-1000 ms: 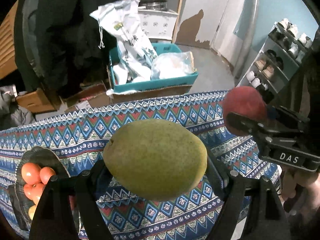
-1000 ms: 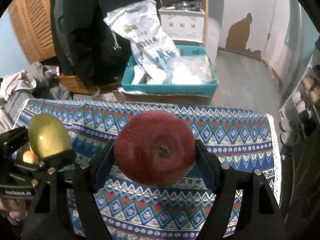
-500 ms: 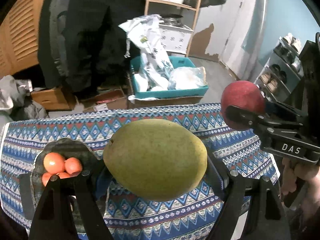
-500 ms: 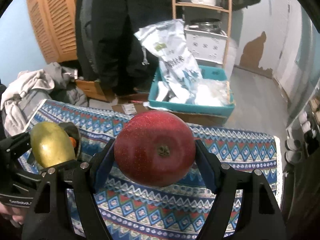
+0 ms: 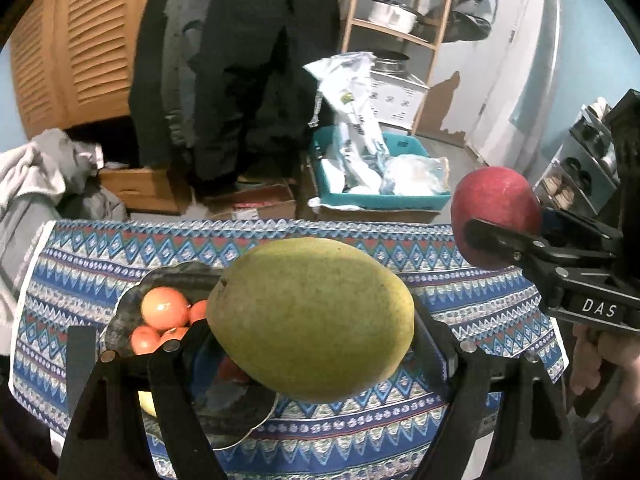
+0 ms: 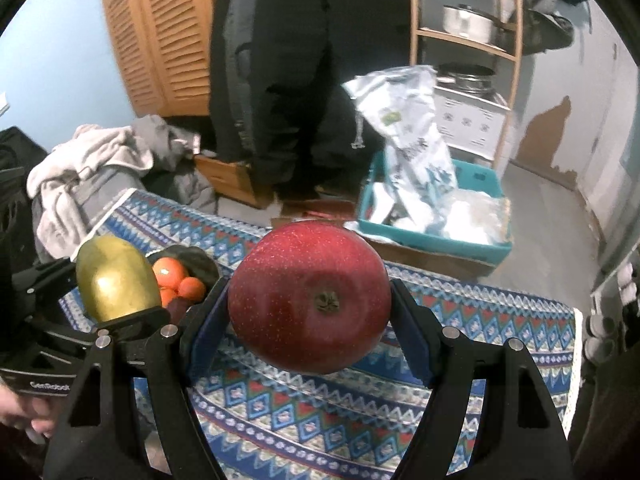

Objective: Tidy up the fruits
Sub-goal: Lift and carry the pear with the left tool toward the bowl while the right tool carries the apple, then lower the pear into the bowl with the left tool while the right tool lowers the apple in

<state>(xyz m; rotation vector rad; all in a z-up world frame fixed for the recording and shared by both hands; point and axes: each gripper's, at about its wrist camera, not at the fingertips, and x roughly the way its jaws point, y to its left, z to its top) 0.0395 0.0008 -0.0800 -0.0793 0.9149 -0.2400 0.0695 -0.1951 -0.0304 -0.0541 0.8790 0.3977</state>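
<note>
Surroundings: a teal crate point(image 5: 384, 200) holding white bags stands on the floor beyond the desk point(image 5: 460, 280), upper centre; dark hanging clothes at top.
Bowl: a dark bowl point(image 5: 132, 304) with oranges point(image 5: 164, 308) sits centre-left, partly hidden by the mango point(image 5: 312, 320).
Left claw point(image 5: 312, 344): pinching the mango, frame centre.
Right claw point(image 6: 310, 320): pinching the red apple point(image 6: 310, 296), frame centre, above the desk.

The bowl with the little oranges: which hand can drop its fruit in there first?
Probably the left. Its tool holds the mango right over the dark bowl of oranges. The right tool holds the apple over bare tablecloth, farther off.
</note>
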